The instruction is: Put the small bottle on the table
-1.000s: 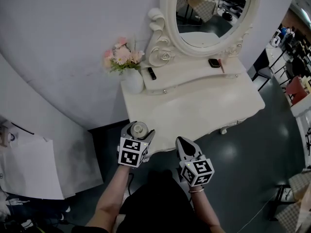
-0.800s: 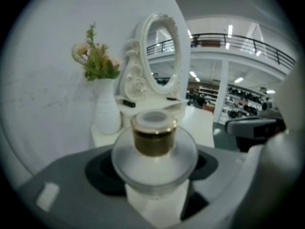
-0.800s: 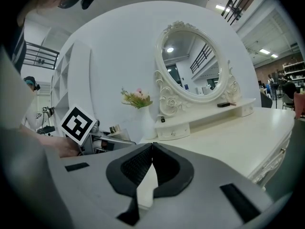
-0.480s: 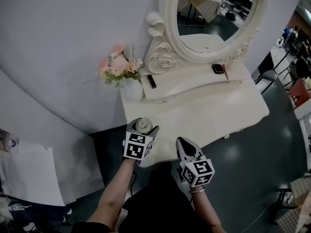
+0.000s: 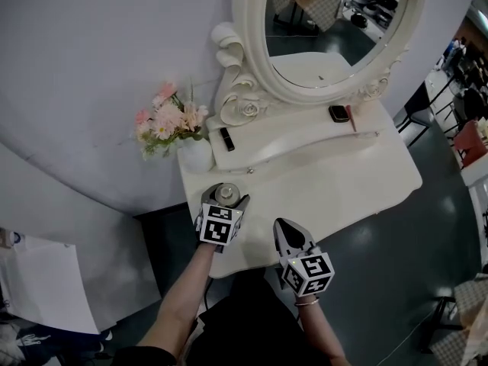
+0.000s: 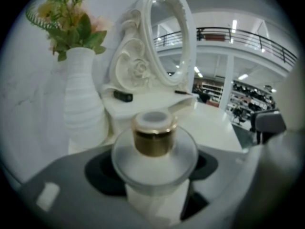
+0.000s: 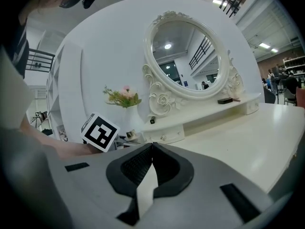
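Frosted small bottle [image 6: 155,159], gold collar | left gripper [image 5: 225,197] fingers grasping it | right gripper [image 7: 152,146] fingers clenched, empty

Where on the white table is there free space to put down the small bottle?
The wide bare white tabletop between the raised shelf and the front edge is free. It is crowded near the white vase of pink flowers.
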Demonstrator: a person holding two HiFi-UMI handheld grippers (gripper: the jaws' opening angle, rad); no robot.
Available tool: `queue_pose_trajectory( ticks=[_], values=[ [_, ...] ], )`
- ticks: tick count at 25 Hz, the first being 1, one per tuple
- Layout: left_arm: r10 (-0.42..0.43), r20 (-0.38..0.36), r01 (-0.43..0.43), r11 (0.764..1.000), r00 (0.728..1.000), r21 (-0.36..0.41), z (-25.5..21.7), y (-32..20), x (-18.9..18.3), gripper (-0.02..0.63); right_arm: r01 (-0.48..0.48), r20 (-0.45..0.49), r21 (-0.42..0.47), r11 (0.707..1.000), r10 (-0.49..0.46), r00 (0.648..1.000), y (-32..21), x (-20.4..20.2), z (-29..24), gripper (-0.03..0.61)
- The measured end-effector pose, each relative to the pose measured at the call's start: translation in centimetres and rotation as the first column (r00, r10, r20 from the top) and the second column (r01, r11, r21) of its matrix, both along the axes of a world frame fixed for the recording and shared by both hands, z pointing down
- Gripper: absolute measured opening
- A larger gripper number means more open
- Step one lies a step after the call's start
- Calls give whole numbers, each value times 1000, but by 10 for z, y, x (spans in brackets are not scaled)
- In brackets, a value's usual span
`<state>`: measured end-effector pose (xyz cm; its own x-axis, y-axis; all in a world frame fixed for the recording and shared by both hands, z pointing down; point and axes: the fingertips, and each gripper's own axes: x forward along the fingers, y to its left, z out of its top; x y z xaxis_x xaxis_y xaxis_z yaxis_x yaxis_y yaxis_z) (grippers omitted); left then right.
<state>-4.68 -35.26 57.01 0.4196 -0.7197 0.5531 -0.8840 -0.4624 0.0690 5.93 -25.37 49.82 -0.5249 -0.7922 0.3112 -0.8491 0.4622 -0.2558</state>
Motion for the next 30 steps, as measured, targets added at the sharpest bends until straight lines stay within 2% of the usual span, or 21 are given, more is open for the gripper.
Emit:
queue_pose_trajectory(
  ticks=[6,12,17,30],
  values=[
    [-5,7,5,1000,1000,-17,10,-17,9,341,-3,-2,-12,1000,3,1000,-14,6,5,5],
    [4,20,-4,1000,1000,4,15,-33,14,341,-7,-5,-21,1000,6,1000,-20,10,8,5],
    [1,31,0,1000,1000,-16,19,-36,17,341,-8,-5,-28,1000,7,1000,-21,13,10,5],
    [32,94,-35,999,995,21,25,-41,27,342,-12,8,-40,999,12,1000,-17,14,13,5]
  ],
)
